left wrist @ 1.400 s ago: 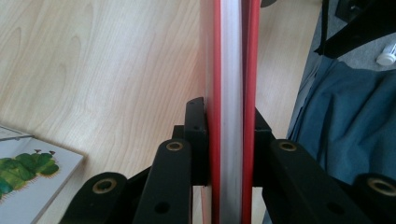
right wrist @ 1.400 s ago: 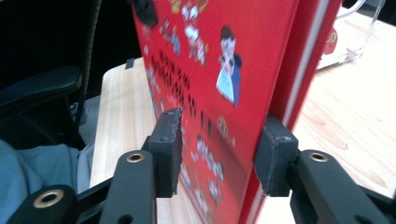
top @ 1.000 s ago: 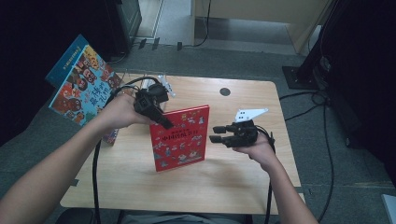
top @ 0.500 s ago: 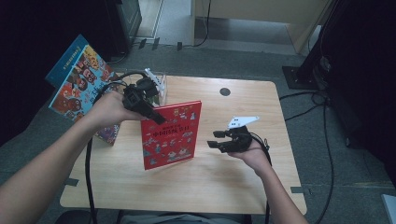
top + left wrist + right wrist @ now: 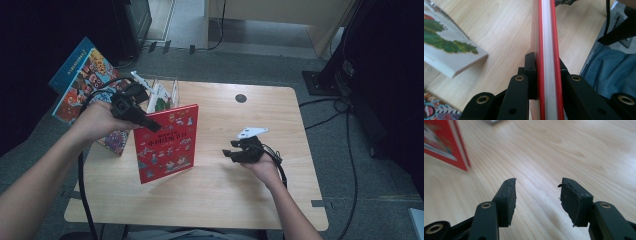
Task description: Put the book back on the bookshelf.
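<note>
Red book [image 5: 166, 144] stands upright on its lower edge on the left half of the table [image 5: 260, 200] in the high view, its cover facing the person, with the left gripper [image 5: 150, 124] pinching its top left corner. Right behind that gripper a few thin books [image 5: 162, 96] stand in a clear rack at the table's back left, and a large blue picture book [image 5: 82, 85] leans off the left edge, with another colourful book [image 5: 114, 140] partly under the left hand. The right gripper [image 5: 229, 152] hovers low over bare wood to the right of the red book, well apart from it, jaws spread with nothing between them after just opening. A round dark hole [image 5: 241, 98] sits near the table's far edge. In the left gripper view, both black jaws press on the red book [image 5: 548, 50], whose white pages show between its covers; a caterpillar book [image 5: 449, 50] lies on the wood at left. In the right gripper view, the right gripper [image 5: 537, 191] points along bare wood, jaws apart and empty, the red book [image 5: 444, 142] at upper left.
</note>
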